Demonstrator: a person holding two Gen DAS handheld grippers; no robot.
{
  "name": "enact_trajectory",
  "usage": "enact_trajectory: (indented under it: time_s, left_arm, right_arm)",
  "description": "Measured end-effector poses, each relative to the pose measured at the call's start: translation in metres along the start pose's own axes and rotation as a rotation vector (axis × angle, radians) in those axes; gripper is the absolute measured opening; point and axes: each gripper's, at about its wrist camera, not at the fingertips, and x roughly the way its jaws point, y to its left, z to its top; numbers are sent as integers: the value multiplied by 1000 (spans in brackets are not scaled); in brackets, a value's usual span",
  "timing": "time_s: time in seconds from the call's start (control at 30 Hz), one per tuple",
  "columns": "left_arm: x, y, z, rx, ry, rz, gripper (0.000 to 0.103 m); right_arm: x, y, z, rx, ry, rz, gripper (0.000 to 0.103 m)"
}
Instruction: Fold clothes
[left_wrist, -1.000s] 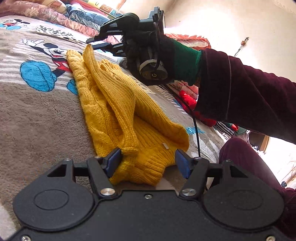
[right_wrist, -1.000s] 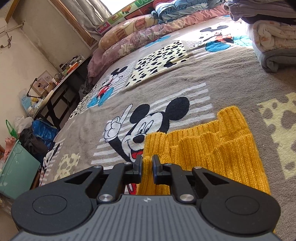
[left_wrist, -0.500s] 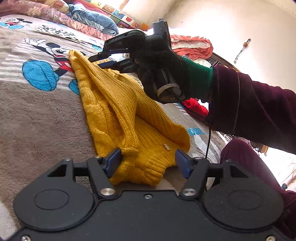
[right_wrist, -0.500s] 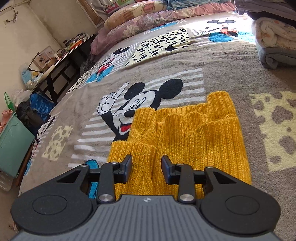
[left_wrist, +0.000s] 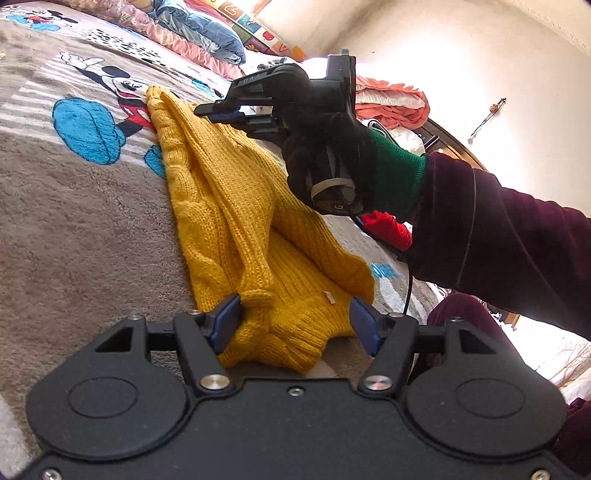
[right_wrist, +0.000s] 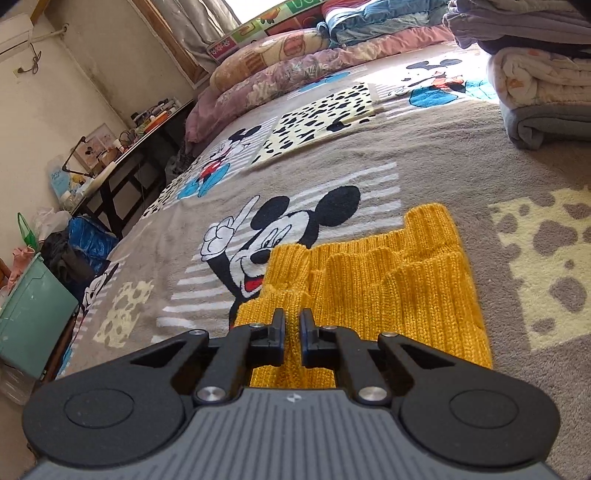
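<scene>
A mustard-yellow knitted sweater (left_wrist: 229, 206) lies partly folded on the grey cartoon-print blanket (left_wrist: 74, 221). My left gripper (left_wrist: 294, 323) is open, its blue pads on either side of the sweater's near bunched end; the left pad touches the knit, the right stands just off it. A black-gloved hand (left_wrist: 332, 155) with a dark red sleeve holds my right gripper (left_wrist: 218, 112) just above the far part of the sweater. In the right wrist view the right gripper (right_wrist: 291, 325) is shut over the sweater (right_wrist: 388, 288), and I see no fabric pinched in it.
Pillows and quilts (right_wrist: 277, 62) line the head of the bed, with a stack of folded blankets (right_wrist: 543, 74) at the right. A cluttered desk (right_wrist: 122, 147) and a green bin (right_wrist: 29, 314) stand off the bed's left side. Orange clothes (left_wrist: 391, 103) and a red garment (left_wrist: 388, 227) lie behind the arm.
The right gripper, shut a second ago with the sweater's edge raised at it, opened over the knit and has shut again. The raised edge now lies down. The left gripper has not moved.
</scene>
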Motion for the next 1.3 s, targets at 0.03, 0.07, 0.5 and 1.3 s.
enact_trajectory:
  time_s: [0.03,0.07,0.5,1.3]
  left_arm:
    - [0,0,0,-1,-1,0,63]
    - [0,-1,0,0,-1,2,63]
    - [-20,-18,-1,64,-69,79,67]
    - [-4,16,-10,-532,-190,173,48]
  right_arm:
    - [4,-2,-2,7,7,-3,9]
    - [7,-3,-5,-2,11,-35,9]
    - [-77,0,-3,-56,-111,93,26]
    - [-166,-125,-209,543,-20,319,51]
